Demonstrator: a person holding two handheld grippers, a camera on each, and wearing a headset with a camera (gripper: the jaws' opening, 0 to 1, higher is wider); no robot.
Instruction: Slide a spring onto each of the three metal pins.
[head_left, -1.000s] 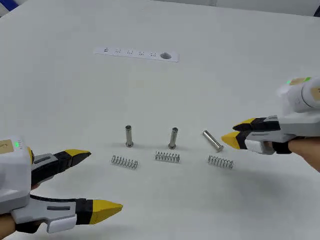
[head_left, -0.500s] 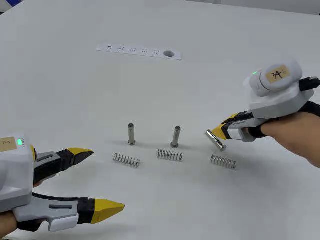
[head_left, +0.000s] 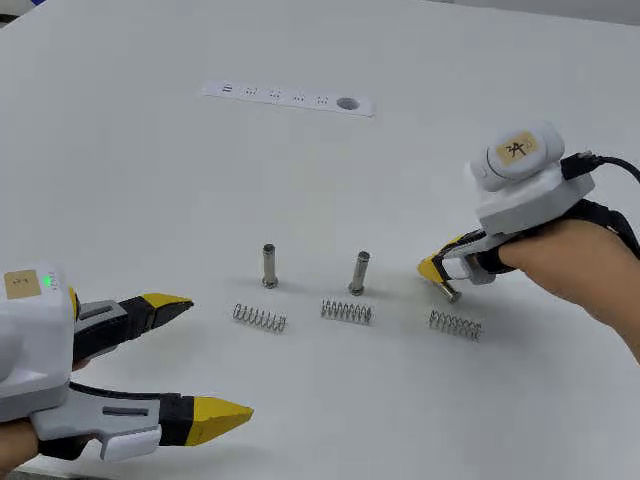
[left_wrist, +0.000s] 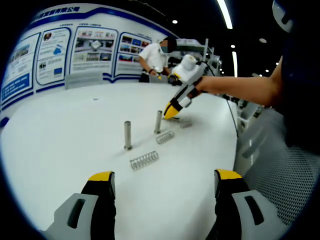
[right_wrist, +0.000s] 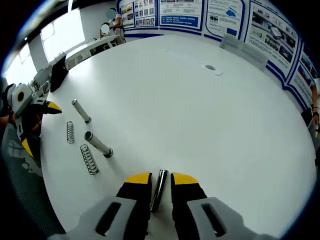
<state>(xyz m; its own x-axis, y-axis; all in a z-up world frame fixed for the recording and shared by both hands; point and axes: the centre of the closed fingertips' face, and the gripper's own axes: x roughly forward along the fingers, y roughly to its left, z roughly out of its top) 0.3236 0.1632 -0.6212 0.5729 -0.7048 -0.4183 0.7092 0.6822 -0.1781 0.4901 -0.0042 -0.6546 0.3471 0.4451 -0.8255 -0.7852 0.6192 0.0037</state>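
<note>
Right gripper (right_wrist: 160, 178) clamps the tilted pin (right_wrist: 156, 202) between almost closed jaws. Left gripper (head_left: 215, 355) hangs wide open and empty, near the leftmost spring (head_left: 259, 318) lying on the table (head_left: 400, 180).

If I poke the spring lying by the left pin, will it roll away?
Probably: the left spring lies on its side on a smooth white table, so it could roll. Its thin open coils suggest it is light and squashy.
</note>
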